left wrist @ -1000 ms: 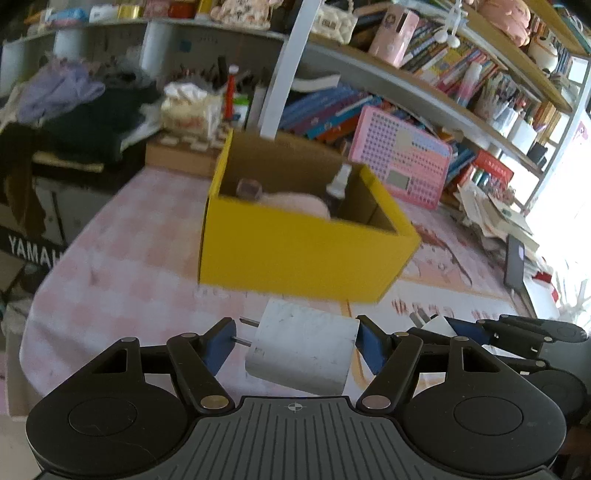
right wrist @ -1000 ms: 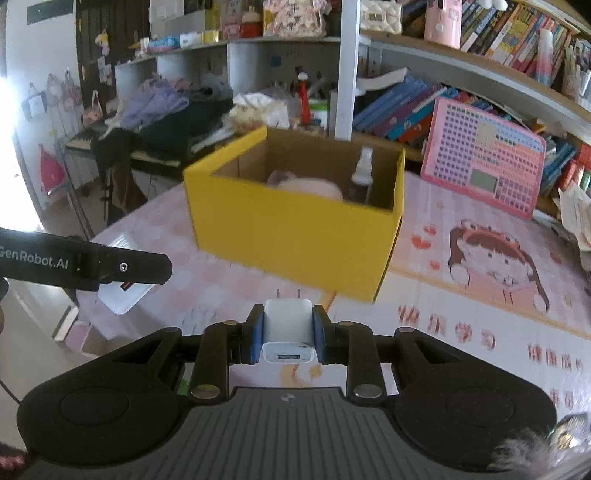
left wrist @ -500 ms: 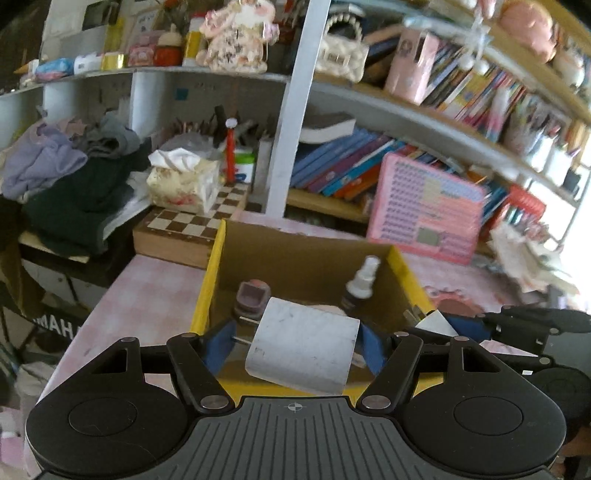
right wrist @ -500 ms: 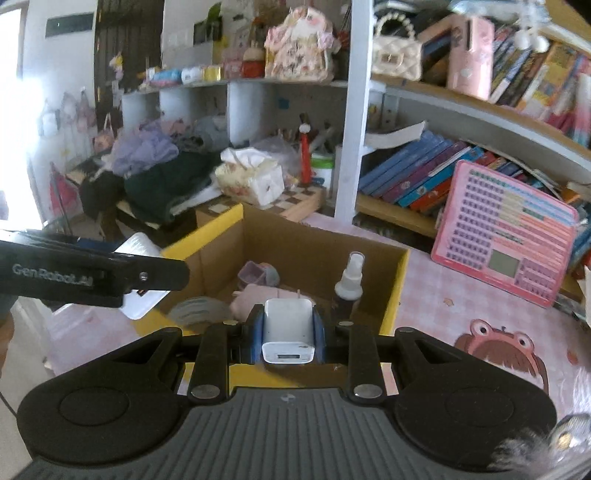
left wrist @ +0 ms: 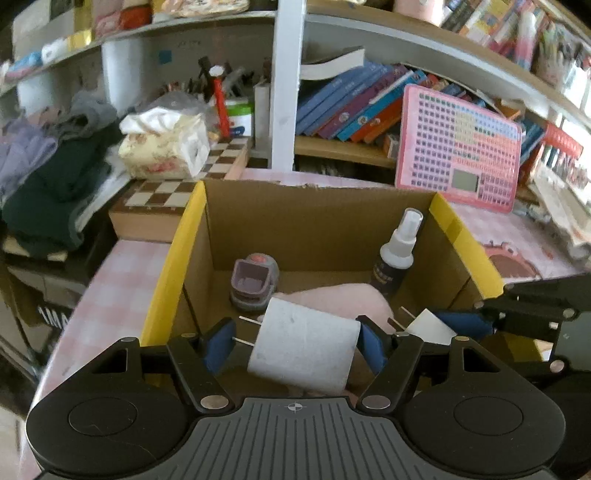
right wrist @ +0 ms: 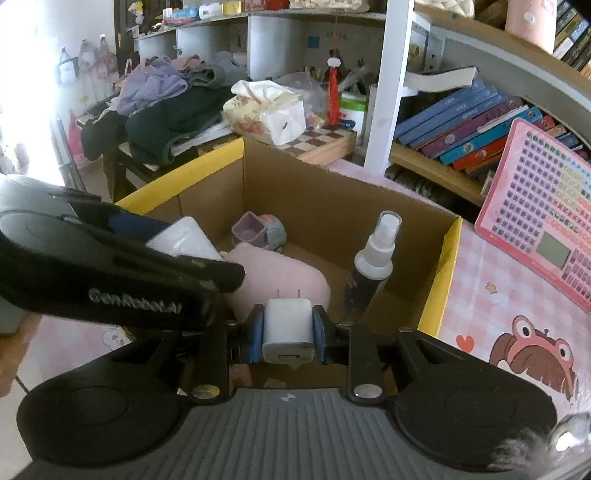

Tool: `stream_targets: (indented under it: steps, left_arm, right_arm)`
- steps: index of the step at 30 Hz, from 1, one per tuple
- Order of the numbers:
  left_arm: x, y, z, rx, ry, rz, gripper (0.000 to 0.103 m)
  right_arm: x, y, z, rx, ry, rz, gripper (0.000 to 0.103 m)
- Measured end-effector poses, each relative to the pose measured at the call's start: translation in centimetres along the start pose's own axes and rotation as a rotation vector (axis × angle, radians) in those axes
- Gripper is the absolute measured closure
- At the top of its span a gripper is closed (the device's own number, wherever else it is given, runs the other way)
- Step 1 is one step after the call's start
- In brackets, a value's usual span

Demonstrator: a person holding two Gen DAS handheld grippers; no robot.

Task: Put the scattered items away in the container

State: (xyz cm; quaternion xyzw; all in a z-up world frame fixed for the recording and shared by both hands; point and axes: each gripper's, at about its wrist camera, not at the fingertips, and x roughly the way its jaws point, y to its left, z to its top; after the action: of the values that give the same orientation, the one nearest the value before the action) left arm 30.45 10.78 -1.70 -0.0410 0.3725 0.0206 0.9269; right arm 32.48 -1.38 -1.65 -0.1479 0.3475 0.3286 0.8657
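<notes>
Above the open yellow-walled cardboard box [left wrist: 173,254], each hand-held gripper carries a charger, poised for dropping in: the left hand-held gripper [left wrist: 293,341] clamps the large white block plug [left wrist: 303,349] sideways, the right hand-held gripper [right wrist: 288,330] pinches the small white USB charger [right wrist: 287,328] prongs-forward. Only the right view shows the USB port — and the left's branded flank.

Sunlit, cluttered room: grey shelves [left wrist: 369,33] of books [right wrist: 461,122], clothes heap [right wrist: 166,96], pink checked tablecloth [left wrist: 118,291].
</notes>
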Motion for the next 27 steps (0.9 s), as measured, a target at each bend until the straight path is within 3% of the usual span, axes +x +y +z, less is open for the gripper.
stream_targets:
  steps: [6,8,18,27]
  left_arm:
    - [0.4,0.0,0.5,0.020,0.002,-0.012,0.029]
    - [-0.2,0.0,0.6,0.021,-0.028,-0.008,0.029]
    - [-8.0,0.7,-1.2,0.009,-0.197,-0.068,0.028]
    - [-14.4,1.0,-5.7,0.021,-0.238,-0.100,0.021]
  right_arm:
    - [0.3,-0.5,0.0,0.021,-0.003,0.009,0.077]
    - [0.0,-0.5,0.1,0.027,-0.020,0.008,0.071]
    - [-6.2,1.6,-0.8,0.111,-0.139,-0.106,0.062]
    - [-12.9,5.1,-4.9,0.195,-0.210,-0.217,0.060]
